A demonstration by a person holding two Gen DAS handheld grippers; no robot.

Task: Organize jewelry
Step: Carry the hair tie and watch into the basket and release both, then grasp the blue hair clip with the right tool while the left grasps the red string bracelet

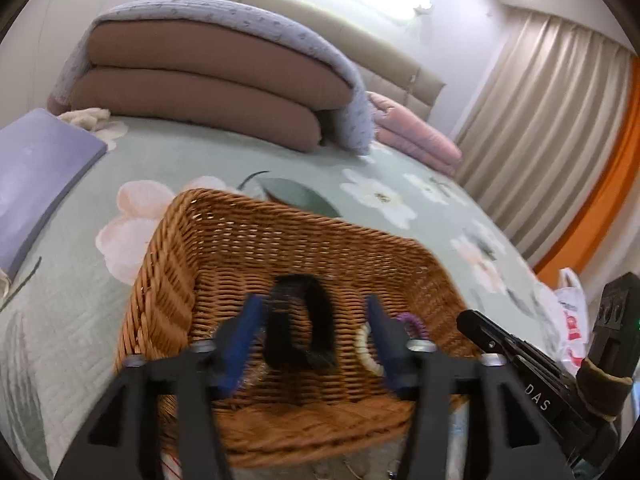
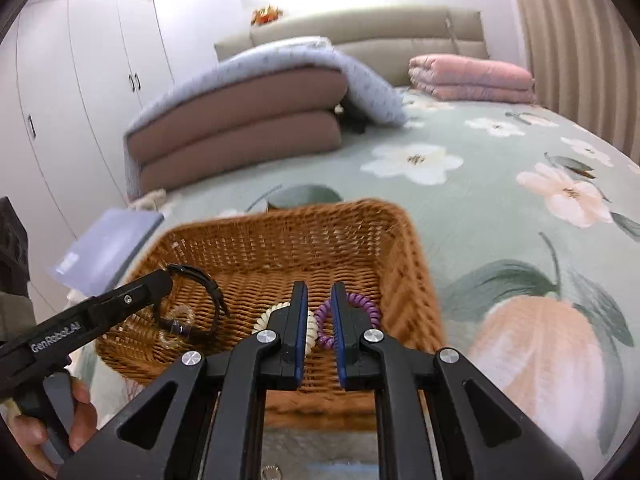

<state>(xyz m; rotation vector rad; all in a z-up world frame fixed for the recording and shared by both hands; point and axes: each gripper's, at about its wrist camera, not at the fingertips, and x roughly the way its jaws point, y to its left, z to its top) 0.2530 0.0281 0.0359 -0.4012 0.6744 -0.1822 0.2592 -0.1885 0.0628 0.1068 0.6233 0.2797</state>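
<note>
Both grippers hung over the wicker basket [image 2: 396, 248] on the floral bedspread [image 2: 500, 184].

Left gripper [image 1: 316, 320]: fingers spread wide, blue pads apart. A black band [image 1: 298, 320], looped in an arch, stood between them, closer to the left pad. Left wrist view blurred; could not tell whether that pad touched the band or whether it was carried at all. In the right wrist view the band [image 2: 200, 292] arched from the left gripper's tip down toward the basket floor, beside a clear coil tie [image 2: 178, 324].

Right gripper [image 2: 320, 320]: fingers nearly together, a narrow gap left, nothing seen between the pads. Just beyond its tips lay a cream coil tie [image 2: 272, 316] behind the left finger and a purple coil tie [image 2: 360, 308] behind the right finger, both on the basket floor and seemingly touching each other.

Handling, judged: all pieces looked light. Coil ties springy, smooth plastic, likely to squirm or roll out of a shallow pinch; best taken across one side of the ring, pads straddling the coil. Black band seemed semi-stiff and held its curve; best gripped flat across the strap mid-arch, not at the ends. None looked fragile; the open weave could snag a coil.
</note>
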